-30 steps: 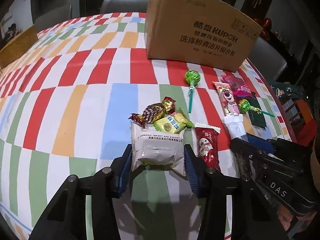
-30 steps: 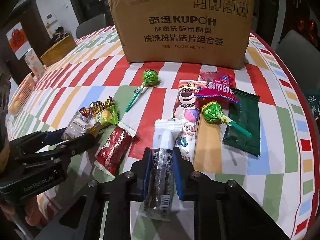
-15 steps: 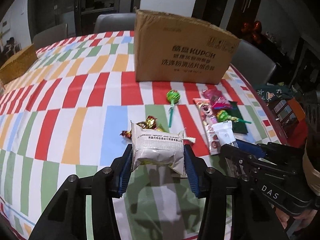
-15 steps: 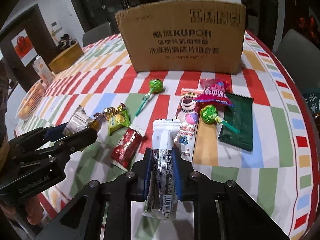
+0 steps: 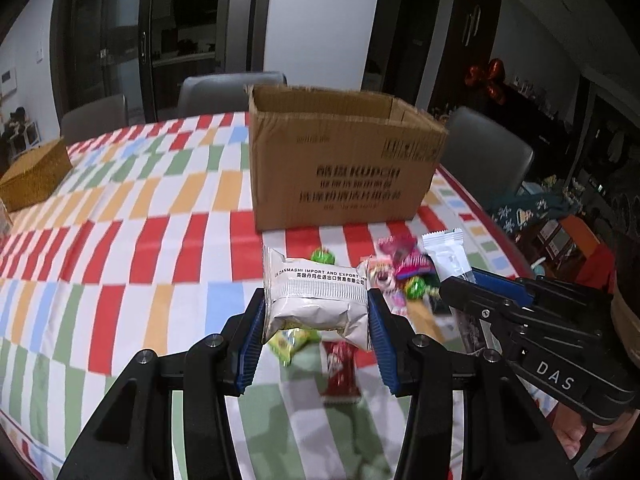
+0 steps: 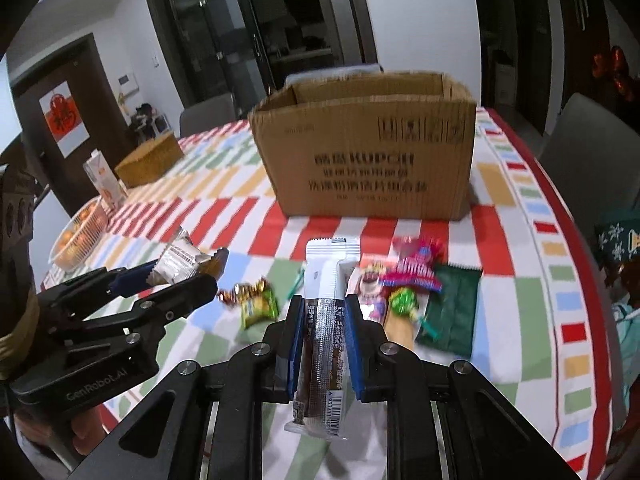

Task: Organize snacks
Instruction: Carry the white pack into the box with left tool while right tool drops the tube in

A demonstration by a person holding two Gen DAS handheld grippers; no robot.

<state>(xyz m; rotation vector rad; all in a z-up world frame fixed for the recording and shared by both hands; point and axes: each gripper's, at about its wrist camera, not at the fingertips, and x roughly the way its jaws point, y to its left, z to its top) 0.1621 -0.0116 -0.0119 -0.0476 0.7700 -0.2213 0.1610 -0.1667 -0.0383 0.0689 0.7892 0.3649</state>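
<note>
My left gripper is shut on a white snack packet and holds it above the table, short of the open cardboard box. My right gripper is shut on a long white and brown snack bar, also held in the air in front of the box. Each gripper shows in the other's view: the right one and the left one. Loose snacks lie on the striped tablecloth below: a red packet, a yellow-green candy, a green lollipop, a dark green packet.
A wicker basket stands at the far left of the table. A carton and a bowl of oranges stand at the left edge. Grey chairs surround the table. The table's right edge is close.
Both grippers have risen from the table with their snacks and tilted up, so the box's open top now shows. The loose snacks stay on the cloth.
</note>
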